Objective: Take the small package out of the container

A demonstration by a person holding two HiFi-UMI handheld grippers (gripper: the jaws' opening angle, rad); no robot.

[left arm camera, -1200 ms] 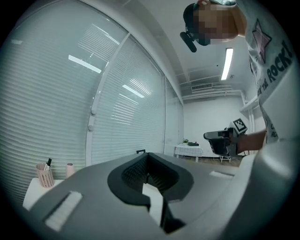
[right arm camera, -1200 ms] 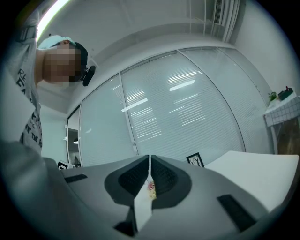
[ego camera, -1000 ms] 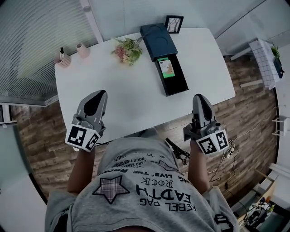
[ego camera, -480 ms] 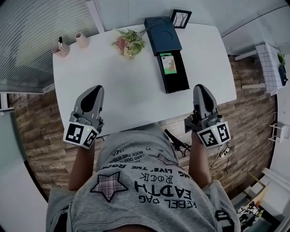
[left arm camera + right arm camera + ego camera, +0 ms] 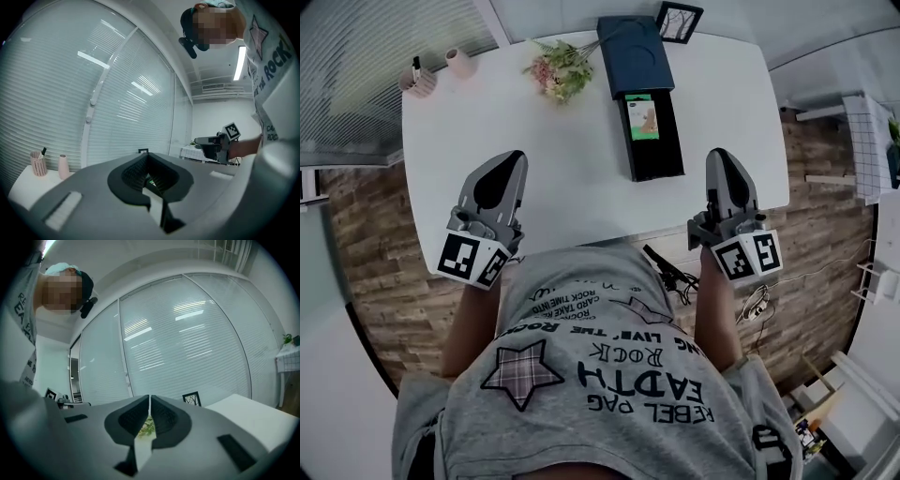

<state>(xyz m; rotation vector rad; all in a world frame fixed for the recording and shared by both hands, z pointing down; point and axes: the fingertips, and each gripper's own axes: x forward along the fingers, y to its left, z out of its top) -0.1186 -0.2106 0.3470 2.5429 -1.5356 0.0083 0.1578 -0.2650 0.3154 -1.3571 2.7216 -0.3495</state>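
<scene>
The small package (image 5: 643,117) lay flat in the open black tray of the container (image 5: 658,161), at the tray's far end, just beside the dark navy sleeve (image 5: 634,54) that covered the rest of the box. It was a flat rectangle with a green border and a pale panel bearing an orange-brown shape. The near half of the tray was bare and black. The container sat on the far right part of the white table (image 5: 572,178), with a bunch of flowers (image 5: 555,75) to its left and a small picture frame (image 5: 679,21) behind it.

The left gripper (image 5: 508,161) and the right gripper (image 5: 722,157) were held level over the table's near edge, well apart from the container, one to each side of it. Each had its jaws pressed together with nothing between them.

The package's print was too small to read, and whether its far edge was tucked under the sleeve could not be told. Neither gripper view showed the container clearly: each gripper's own grey body blocked the table, leaving only a sliver of green in the gap below the closed tips. The person's shirt covered the middle of the table's near edge.
</scene>
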